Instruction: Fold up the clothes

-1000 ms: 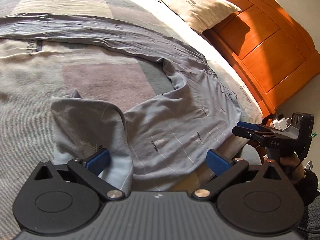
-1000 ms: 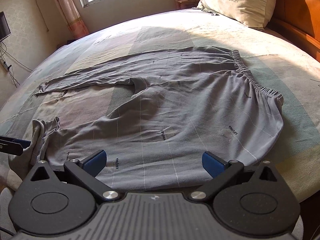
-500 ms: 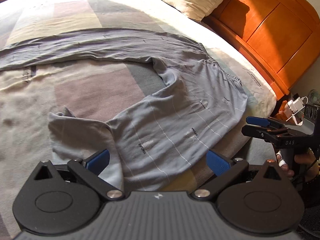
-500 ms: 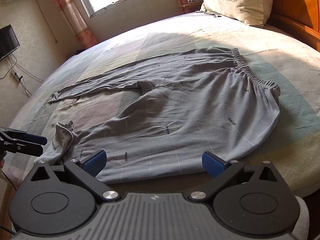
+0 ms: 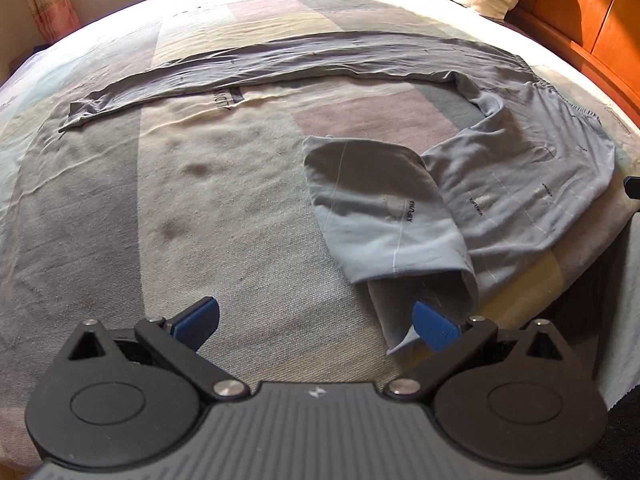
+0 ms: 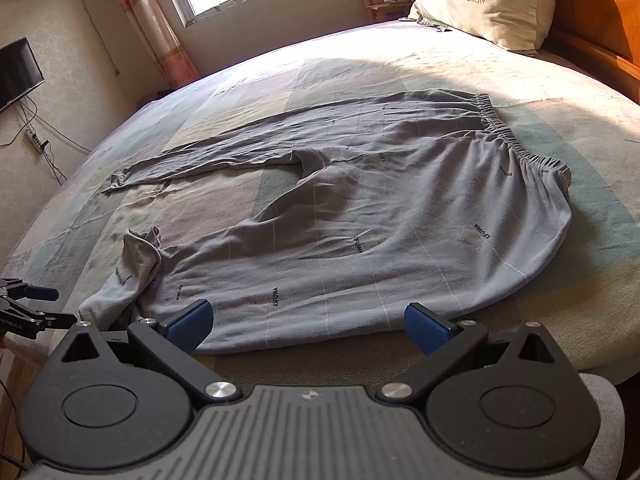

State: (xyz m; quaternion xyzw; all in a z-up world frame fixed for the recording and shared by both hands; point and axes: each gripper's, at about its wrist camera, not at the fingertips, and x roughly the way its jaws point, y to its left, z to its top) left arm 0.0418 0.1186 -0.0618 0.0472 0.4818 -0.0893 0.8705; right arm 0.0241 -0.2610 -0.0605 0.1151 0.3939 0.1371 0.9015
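Left gripper [image 5: 316, 322] has swung left in the last second; both it and right gripper [image 6: 308, 322] gape, empty. Trousers [image 6: 360, 216] lie spread on bed [image 5: 160, 220], near cuff doubled at 4 o'clock. Fold barely begun.

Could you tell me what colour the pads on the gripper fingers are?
Blue, on black fingers; clearest on the right gripper in the right wrist view.

Grey cotton long trousers [image 5: 500, 184] spread on patchwork bedspread [image 5: 200, 208], near leg's cuff folded back near bed's front edge; left gripper [image 5: 316, 320] wide apart, empty.
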